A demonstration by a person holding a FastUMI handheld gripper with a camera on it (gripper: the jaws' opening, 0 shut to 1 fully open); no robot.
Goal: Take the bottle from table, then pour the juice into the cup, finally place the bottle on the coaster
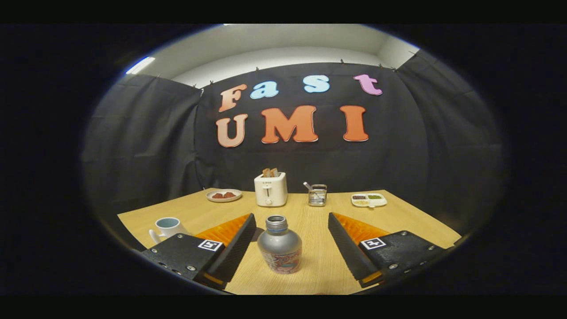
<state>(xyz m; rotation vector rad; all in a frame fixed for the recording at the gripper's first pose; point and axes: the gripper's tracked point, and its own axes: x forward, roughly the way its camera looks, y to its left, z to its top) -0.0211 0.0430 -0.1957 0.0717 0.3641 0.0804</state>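
Standing uncapped between the spread fingers of the gripper (292, 239), the bottle (280, 244) looks rigid, slick metal; gripping at its wide lower body is advised.

A white toaster (270, 189) with bread in its slots is standing at the counter's (319, 261) far edge. A plate (223, 195) is lying to its left, a wire caddy (317, 195) and a divided dish (369, 200) are sitting to its right.
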